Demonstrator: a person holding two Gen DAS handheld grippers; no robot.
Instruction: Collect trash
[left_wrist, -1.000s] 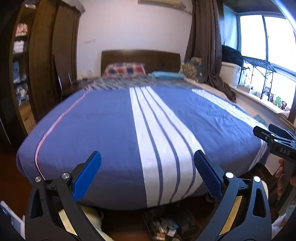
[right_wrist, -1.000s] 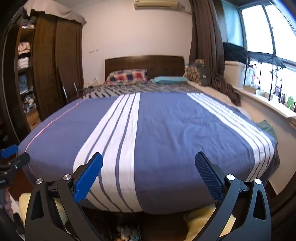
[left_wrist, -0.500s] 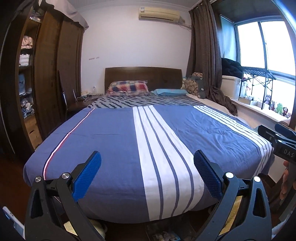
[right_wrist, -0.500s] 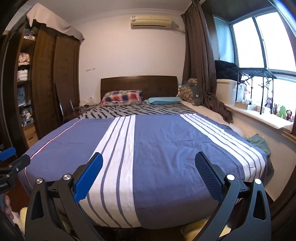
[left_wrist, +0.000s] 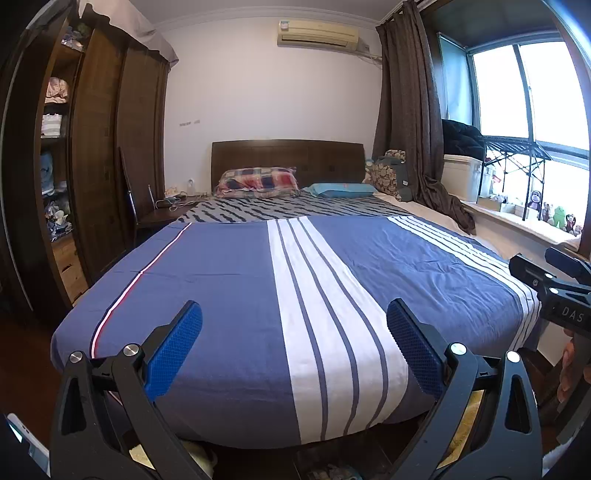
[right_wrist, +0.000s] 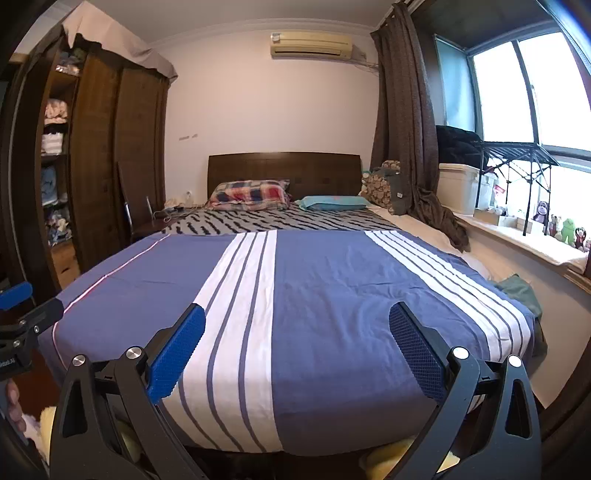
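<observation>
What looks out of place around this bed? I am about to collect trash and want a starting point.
A crumpled dark green cloth lies wedged between the blue striped bedspread and the window-side ledge. A dark brown curtain spills onto the bed edge. No obvious trash on the bed.

Home bedroom, wide bed (left_wrist: 295, 295) under a blue, white-striped cover, plaid pillow (left_wrist: 257, 181) against a dark wooden headboard (right_wrist: 284, 168), wardrobe (left_wrist: 96, 155) shelves of folded clothes, wall air conditioner (right_wrist: 310, 44), curtained window (right_wrist: 524, 81), plush toys (right_wrist: 561, 225) on the sill
</observation>
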